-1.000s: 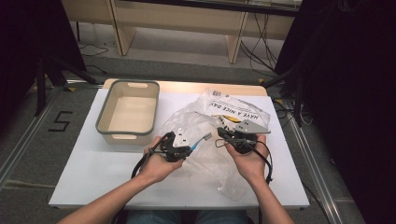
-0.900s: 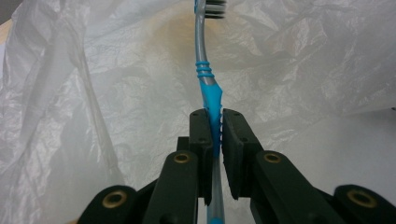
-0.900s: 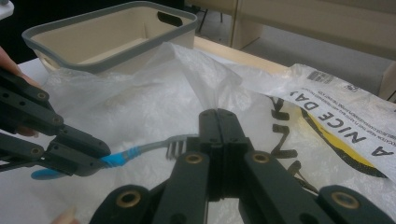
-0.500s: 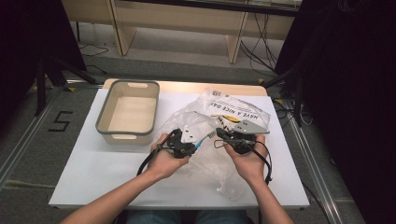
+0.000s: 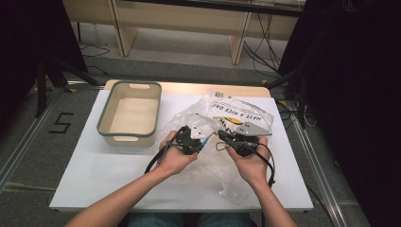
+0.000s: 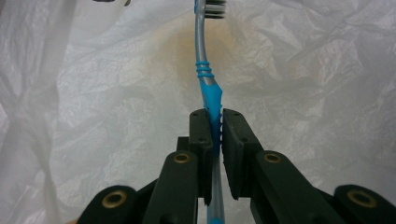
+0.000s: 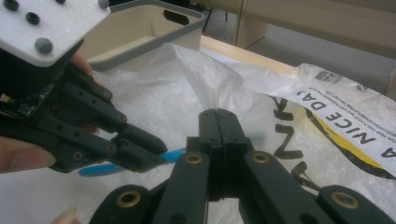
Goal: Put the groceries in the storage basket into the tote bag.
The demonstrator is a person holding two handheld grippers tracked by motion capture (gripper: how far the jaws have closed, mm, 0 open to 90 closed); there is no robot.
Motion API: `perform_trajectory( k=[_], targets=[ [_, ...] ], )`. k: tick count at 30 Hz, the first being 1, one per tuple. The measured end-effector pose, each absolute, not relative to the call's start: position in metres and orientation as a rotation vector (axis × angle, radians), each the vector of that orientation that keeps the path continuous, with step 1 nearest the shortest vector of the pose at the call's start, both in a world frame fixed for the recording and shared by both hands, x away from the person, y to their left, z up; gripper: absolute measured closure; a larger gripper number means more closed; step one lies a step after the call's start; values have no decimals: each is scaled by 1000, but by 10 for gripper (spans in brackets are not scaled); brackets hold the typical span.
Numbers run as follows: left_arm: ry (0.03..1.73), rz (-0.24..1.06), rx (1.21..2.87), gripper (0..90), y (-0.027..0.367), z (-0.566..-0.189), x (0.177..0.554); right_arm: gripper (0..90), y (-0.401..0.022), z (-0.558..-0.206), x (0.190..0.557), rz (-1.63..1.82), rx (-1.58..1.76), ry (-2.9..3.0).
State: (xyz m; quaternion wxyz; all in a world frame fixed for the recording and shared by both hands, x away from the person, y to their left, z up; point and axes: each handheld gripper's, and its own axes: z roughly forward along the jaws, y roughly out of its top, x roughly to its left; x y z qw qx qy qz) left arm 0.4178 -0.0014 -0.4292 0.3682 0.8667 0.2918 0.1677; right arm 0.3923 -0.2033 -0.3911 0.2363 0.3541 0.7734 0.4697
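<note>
At the left of the white desk [image 5: 94, 175] stands an empty grey-rimmed bin [image 5: 128, 115], well apart from the work. Just to its right, the left tool [image 5: 204, 139] is clamped on the blue handle of a toothbrush [image 6: 208, 88], whose bristled head points away into the crumpled clear plastic bag [image 5: 208, 118]. Further right, the right tool [image 5: 221, 137] has its jaws pressed together on a pinched fold of that same bag, the film rising from between them in the right gripper view. A second bag printed with black letters [image 5: 246, 113] lies behind, toward the desk's far right.

The step in hand looks like feeding the toothbrush into the bag. To do it well, the right tool should hold its fold taut and lifted, so that the mouth stays open, while the left tool slides the brush head-first along the film without snagging the bristles. The grip sits near the handle's middle, so the brush should not pivot, provided the push stays in line with the handle.
</note>
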Motion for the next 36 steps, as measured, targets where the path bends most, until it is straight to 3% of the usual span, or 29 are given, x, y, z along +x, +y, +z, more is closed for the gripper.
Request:
perform_trajectory(
  k=[15, 36],
  targets=[
    [779, 474, 2196, 823, -15, -438, 429, 900, -205, -391, 393, 1283, 973, 2127],
    [678, 554, 2112, 821, -41, -451, 434, 900, -209, -392, 395, 1286, 994, 2115]
  ],
)
